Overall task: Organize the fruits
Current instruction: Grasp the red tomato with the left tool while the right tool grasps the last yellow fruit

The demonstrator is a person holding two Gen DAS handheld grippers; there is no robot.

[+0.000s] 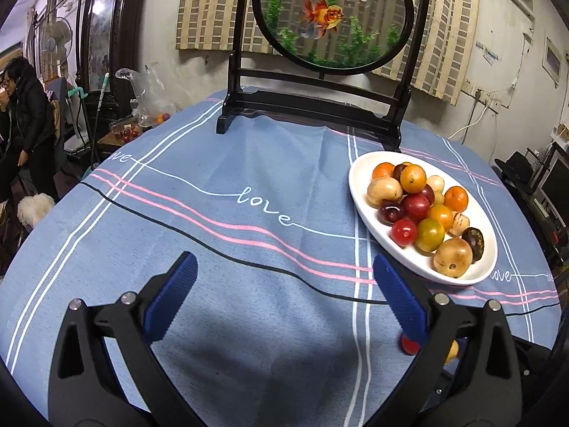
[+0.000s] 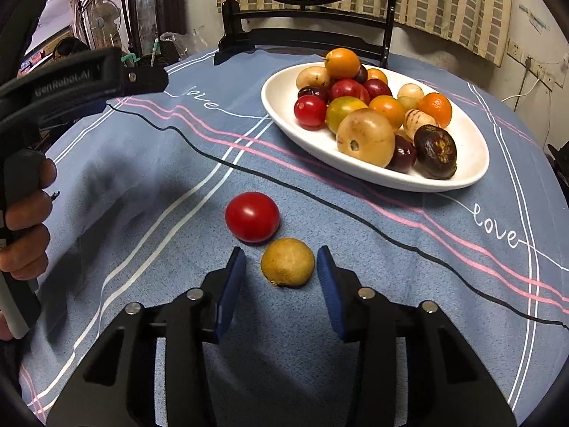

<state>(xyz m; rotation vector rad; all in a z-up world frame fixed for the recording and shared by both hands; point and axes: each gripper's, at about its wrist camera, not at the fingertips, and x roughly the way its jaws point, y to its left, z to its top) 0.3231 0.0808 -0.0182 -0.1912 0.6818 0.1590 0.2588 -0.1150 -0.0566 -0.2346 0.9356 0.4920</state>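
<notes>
right gripper is set astride the tan fruit on the tablecloth, pads narrowed but not yet touching. left gripper is spread, empty. next: squeeze, lift, transfer to white plate.

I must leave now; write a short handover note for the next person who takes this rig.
Left gripper: open, empty, over bare tablecloth.
Right gripper: open around the brown fruit, pads not touching it.
Red tomato lies on the cloth beside the brown fruit.
Done: white plate already holds a heap of fruits.
Left: grip the brown fruit, probably move it to the plate, then the tomato.
</notes>
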